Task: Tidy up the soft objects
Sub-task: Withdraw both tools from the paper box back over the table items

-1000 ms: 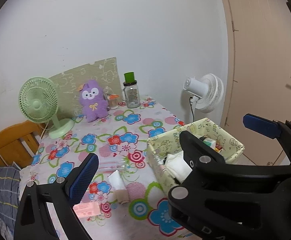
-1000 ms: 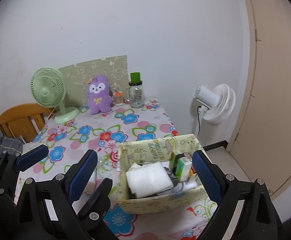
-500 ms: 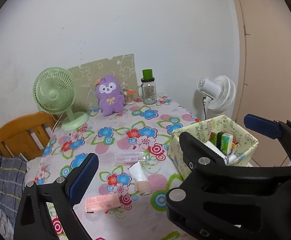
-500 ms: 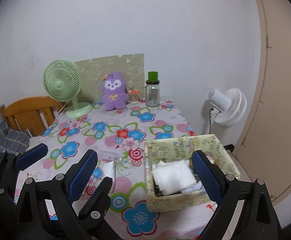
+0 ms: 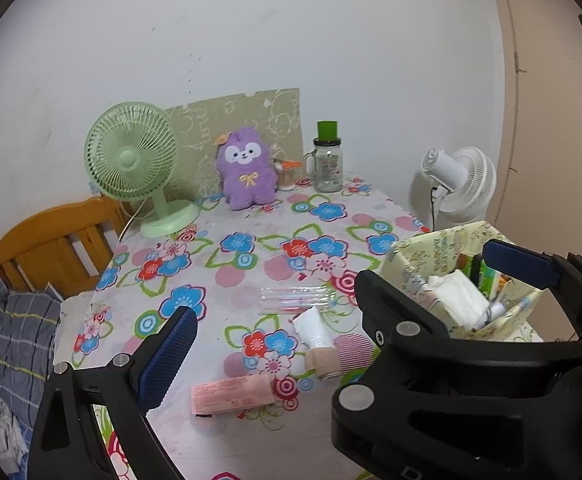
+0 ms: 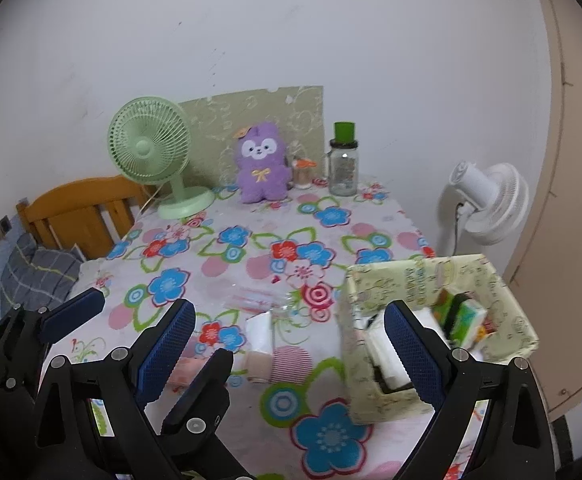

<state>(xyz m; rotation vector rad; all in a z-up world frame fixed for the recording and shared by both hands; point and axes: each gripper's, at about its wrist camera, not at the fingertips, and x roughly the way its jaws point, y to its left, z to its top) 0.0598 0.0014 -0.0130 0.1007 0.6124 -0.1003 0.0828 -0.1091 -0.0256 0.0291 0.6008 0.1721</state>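
Soft things lie loose on the flowered table (image 5: 227, 272), and left to right they run so: at the far left stands a green fan (image 5: 133, 156), then the purple plush (image 5: 247, 174) sits upright against the far wall, well apart from both grippers; beside it a glass jar (image 5: 328, 164) with a green cap. Nearer, a pink packet (image 5: 231, 398) lies flat at the near edge, a clear tube (image 5: 295, 300) lies across the middle, and a white tube (image 5: 317, 344) with a beige cap lies just right of the packet. At the right edge stands the box (image 6: 423, 280), already holding a white pad (image 5: 461, 300) and small cartons. The left gripper (image 5: 331, 304) hangs spread wide above the near table, pinching nothing; the right gripper (image 6: 291, 344) is likewise spread and empty, its right finger in front of the box. The plush looks light and squashy, so I judge it will give under the pads and is best taken around its middle, across the body. The packet looks thin and limp, likely hard to lift off the cloth; an end edge seems the best hold. The white tube probably dents easily; grip mid-body.
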